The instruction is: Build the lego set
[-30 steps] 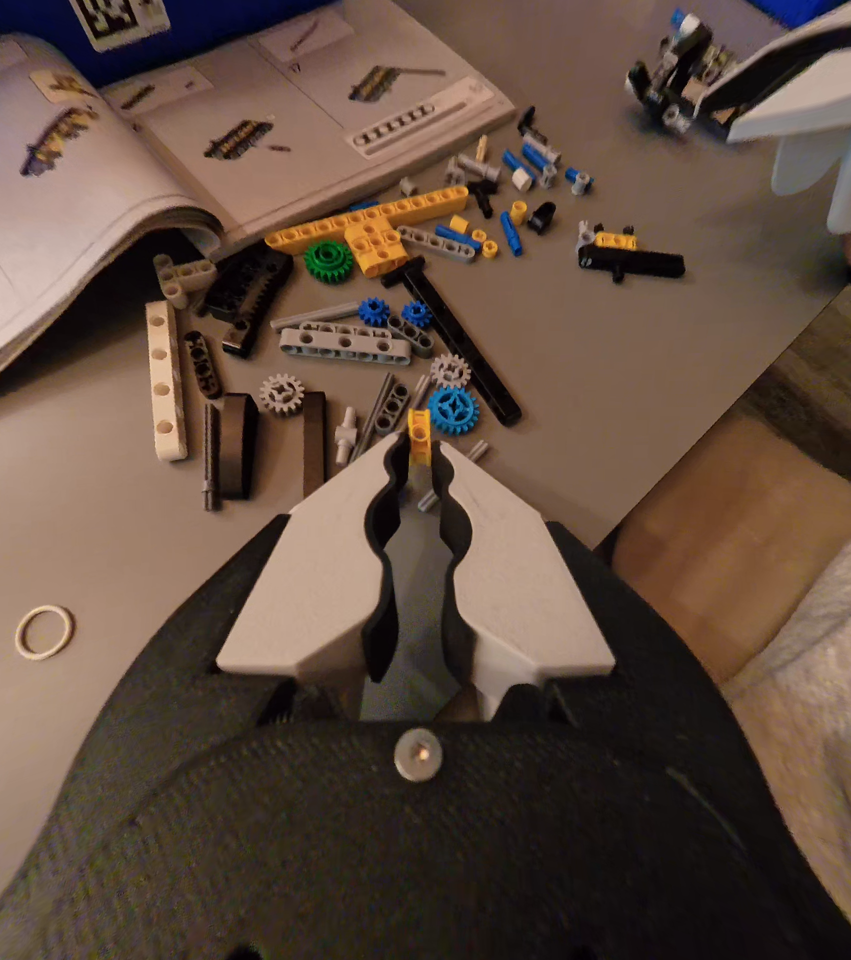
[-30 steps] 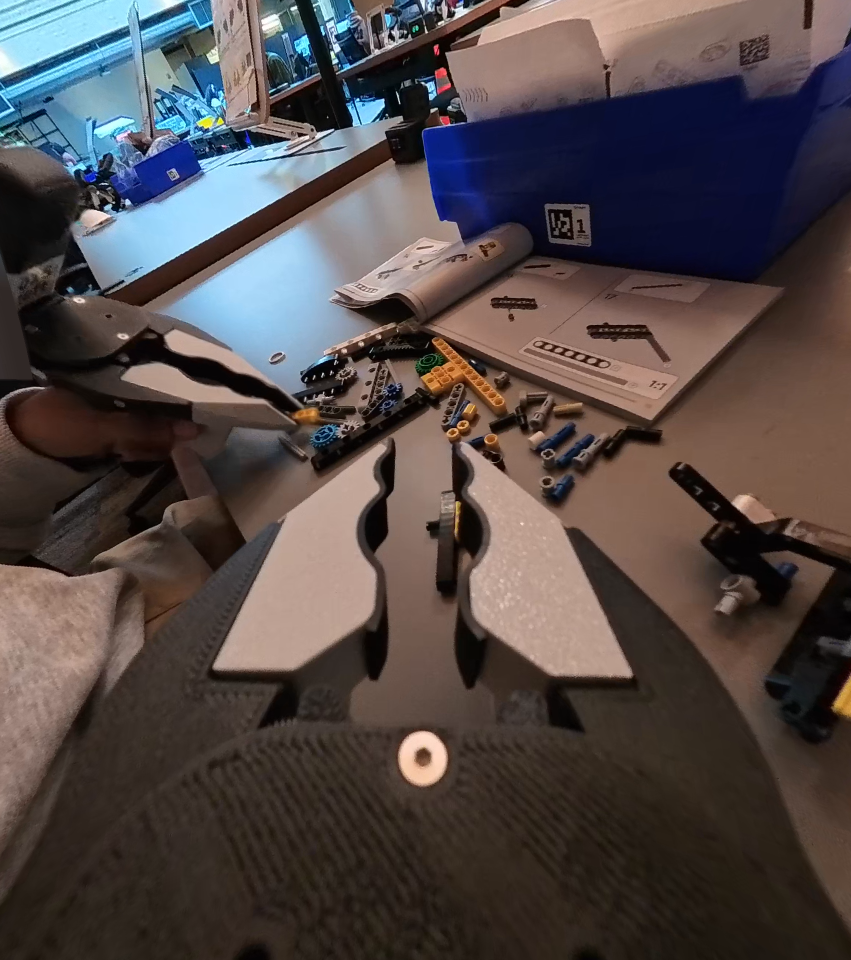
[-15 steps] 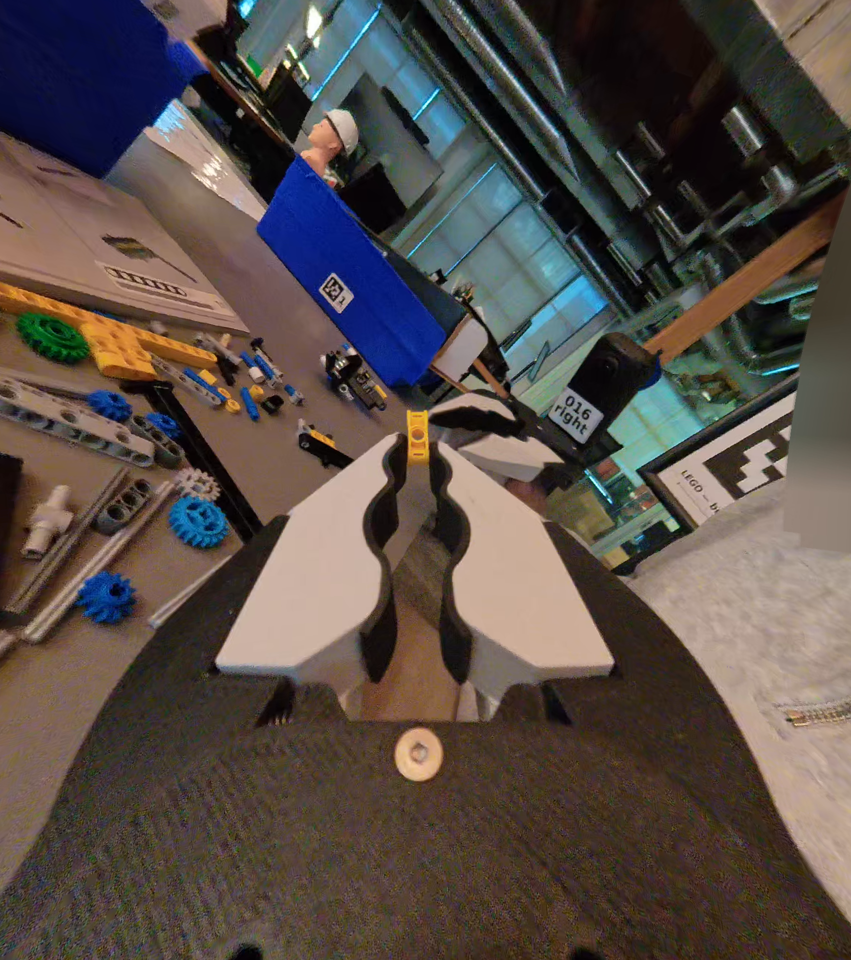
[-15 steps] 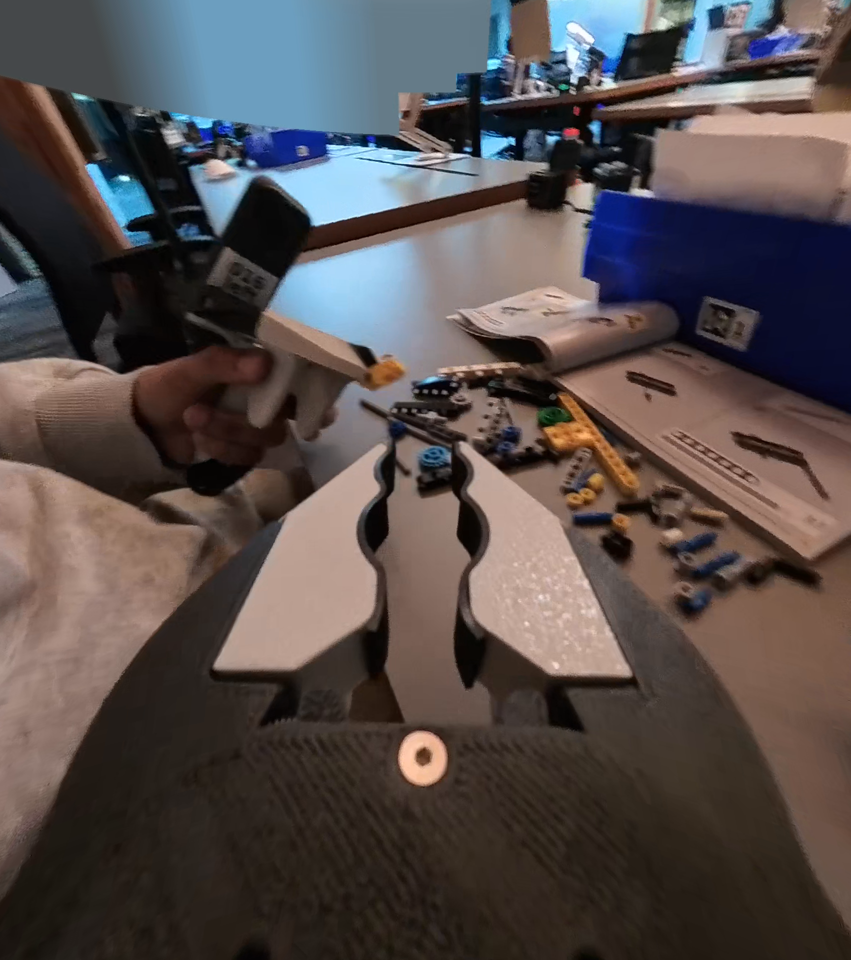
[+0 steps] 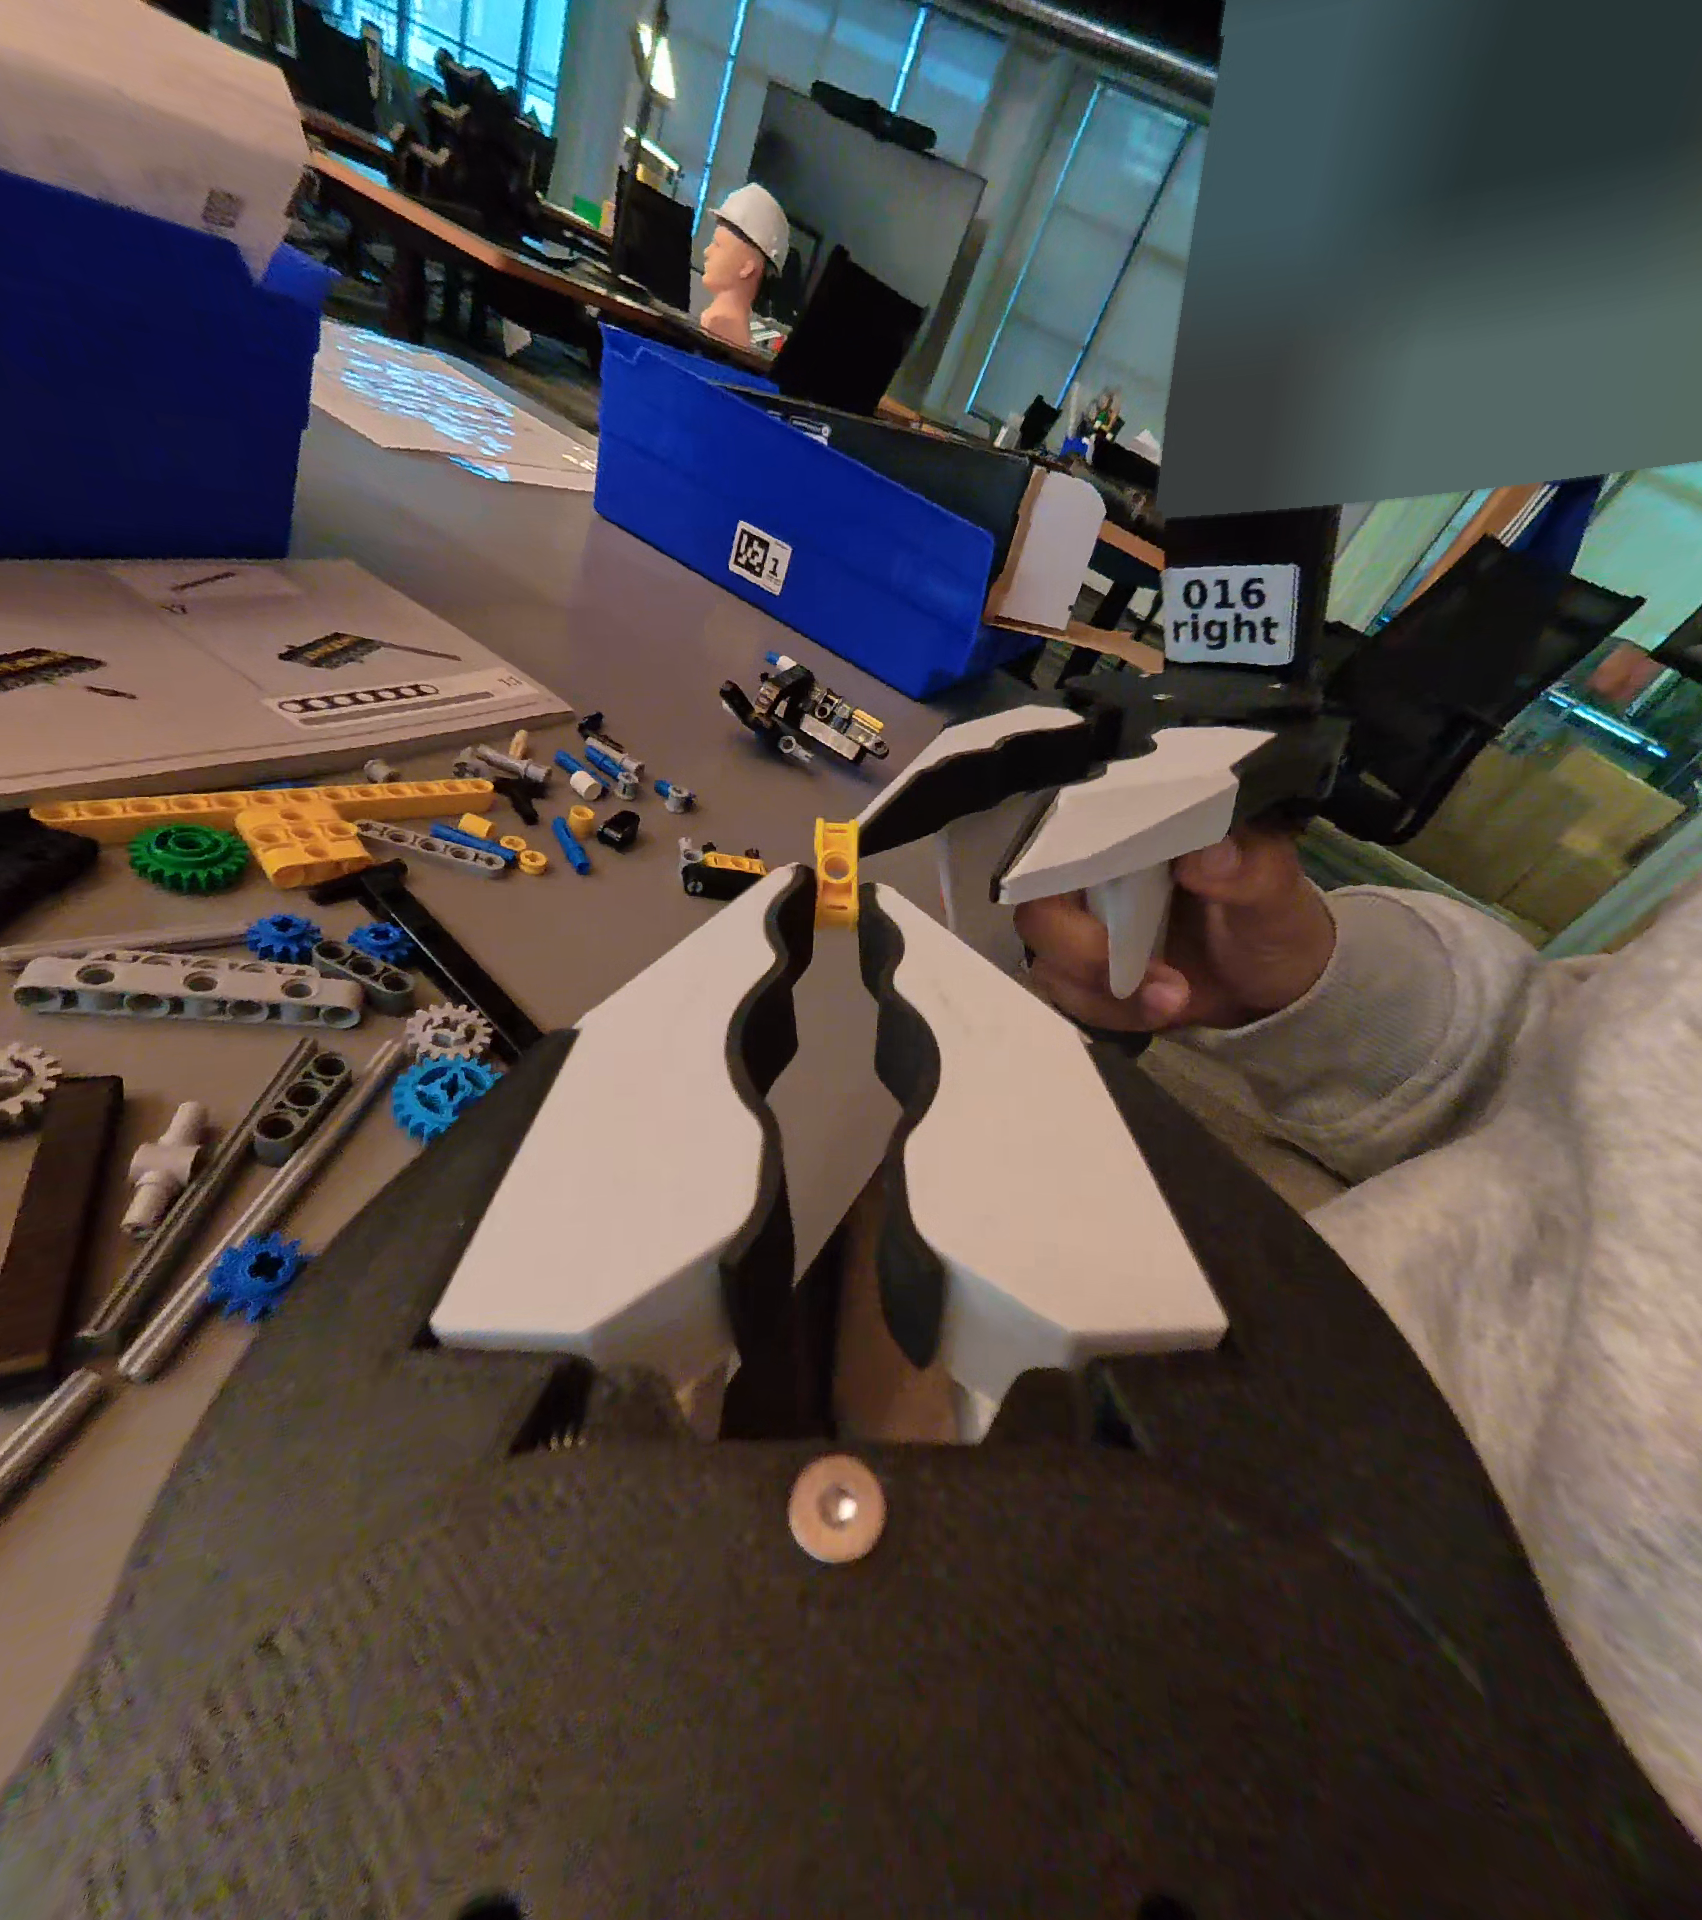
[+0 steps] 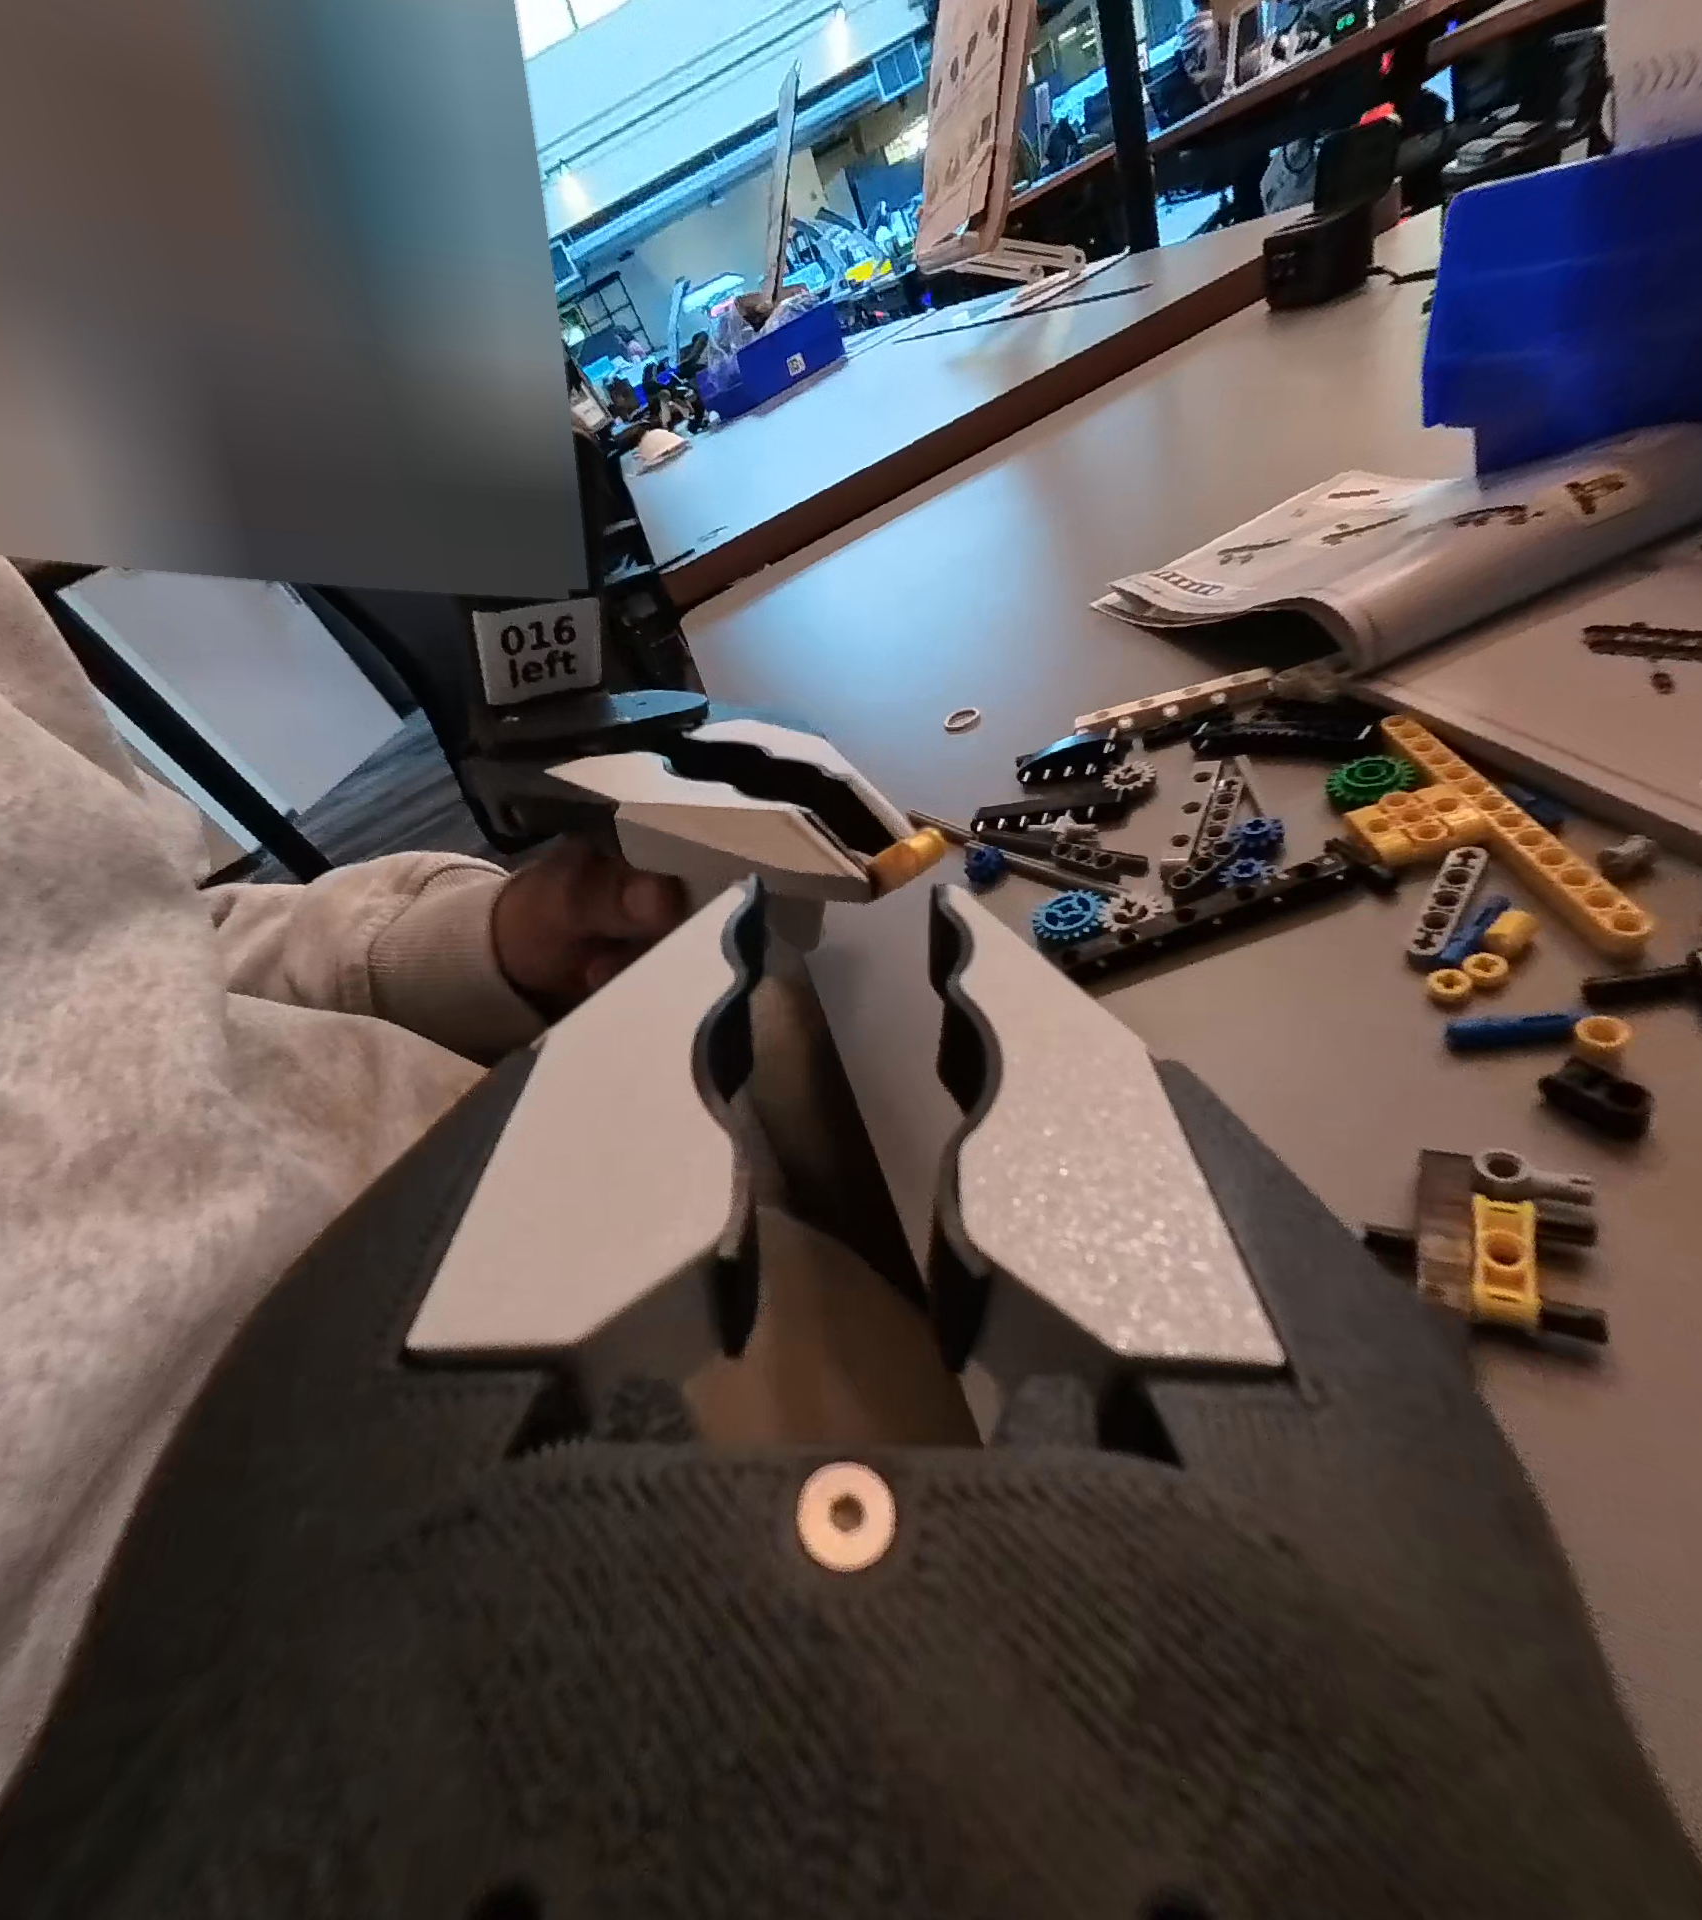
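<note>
Our left gripper (image 5: 834,894) pinches a small yellow connector (image 5: 834,871) by its end; our right gripper (image 6: 842,909), fingers spread, nears. The shallow grip may let it slip.

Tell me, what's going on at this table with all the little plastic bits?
A person is building a lego set with a hand-held gripper in each hand. The left hand-held gripper is shut on a small yellow connector piece, lifted off the table. The right hand-held gripper is open and empty, its tips close to that piece. Loose parts, such as a green gear and a yellow beam, lie spread beside an open instruction booklet. A small part-built assembly sits farther back.
</note>
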Motion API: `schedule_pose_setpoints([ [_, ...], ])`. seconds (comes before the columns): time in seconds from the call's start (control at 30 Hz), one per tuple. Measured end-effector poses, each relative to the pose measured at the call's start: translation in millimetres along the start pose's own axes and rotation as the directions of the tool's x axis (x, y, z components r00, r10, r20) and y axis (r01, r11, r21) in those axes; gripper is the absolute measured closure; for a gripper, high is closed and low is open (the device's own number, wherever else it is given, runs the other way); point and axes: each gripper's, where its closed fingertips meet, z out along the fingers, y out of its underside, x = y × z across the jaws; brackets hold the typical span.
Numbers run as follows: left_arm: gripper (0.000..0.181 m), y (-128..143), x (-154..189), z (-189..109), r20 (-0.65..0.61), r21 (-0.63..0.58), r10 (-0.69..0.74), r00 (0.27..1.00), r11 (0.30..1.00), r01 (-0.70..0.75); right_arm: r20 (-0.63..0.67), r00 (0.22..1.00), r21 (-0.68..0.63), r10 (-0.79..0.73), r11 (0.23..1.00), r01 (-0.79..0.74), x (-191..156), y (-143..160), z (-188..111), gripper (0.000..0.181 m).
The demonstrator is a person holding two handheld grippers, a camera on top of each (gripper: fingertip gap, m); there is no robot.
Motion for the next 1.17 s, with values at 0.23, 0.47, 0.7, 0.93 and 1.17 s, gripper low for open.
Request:
schedule_pose_setpoints([
  [0.23, 0.175, 13, -19, 1, 0.102, -0.041, 0.061, 0.993, 0.998, -0.057, 0.020, 0.998, 0.010, 0.058, 0.998, -0.058, 4, 0, 1, 0.152],
  [0.47, 0.174, 14, -18, 4, 0.073, -0.013, 0.032, 0.997, 0.999, -0.031, 0.009, 0.997, 0.014, 0.073, 0.997, -0.073, 9, 1, -1, 0.152],
  [0.7, 0.175, 12, -15, 5, 0.053, 0.009, 0.028, 0.998, 1.000, -0.028, -0.004, 0.997, 0.013, 0.078, 0.997, -0.078, 13, 2, -1, 0.152],
  [0.93, 0.175, 8, -9, 5, 0.034, 0.031, 0.046, 0.998, 0.998, -0.047, -0.028, 0.995, 0.017, 0.094, 0.996, -0.093, 19, 2, -2, 0.152],
  [1.17, 0.175, 5, -4, 4, 0.023, 0.043, 0.058, 0.998, 0.997, -0.059, -0.031, 0.992, 0.032, 0.121, 0.992, -0.120, 22, 0, -3, 0.151],
])
